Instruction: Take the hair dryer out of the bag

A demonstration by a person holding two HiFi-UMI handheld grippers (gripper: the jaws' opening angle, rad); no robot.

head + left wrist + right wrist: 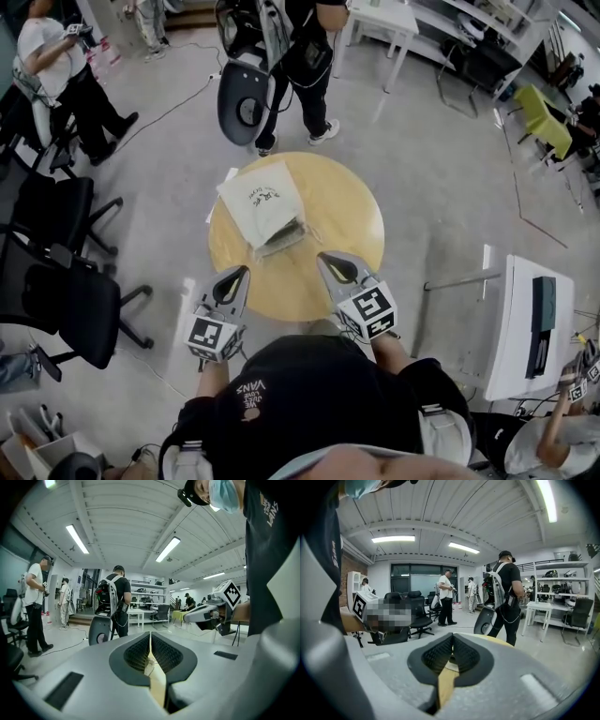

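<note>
Bag at far-left edge of table, bare wood beside; left gripper, right gripper closed, empty

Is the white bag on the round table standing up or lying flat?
Lying flat: the bag rests on the table with its printed side facing up.

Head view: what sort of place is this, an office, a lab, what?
Most likely an open-plan lab or workshop office: black office chairs, a white desk and shelving along the walls, and a small round wooden table standing alone on the open floor.
</note>
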